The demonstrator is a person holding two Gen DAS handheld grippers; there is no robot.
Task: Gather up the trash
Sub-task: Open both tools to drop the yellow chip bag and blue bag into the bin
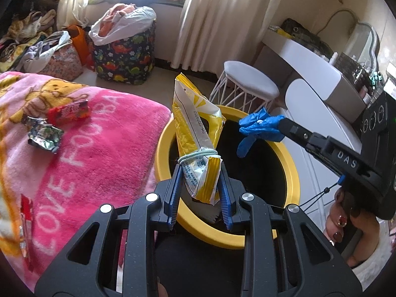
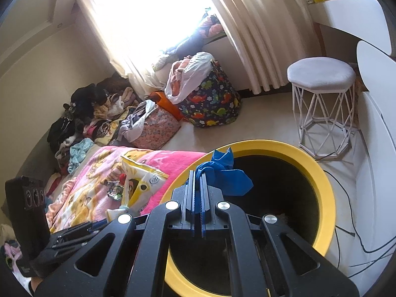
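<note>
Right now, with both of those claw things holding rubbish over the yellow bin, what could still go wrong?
1. The yellow snack bag in the left gripper is tall and stands over the near rim of the yellow bin; let go here, it might catch the rim or tip onto the pink blanket.
2. The blue glove, pinched in the right gripper, is limp and could cling to the pads.
3. The red wrapper and crumpled foil wrapper on the blanket could be forgotten.
</note>
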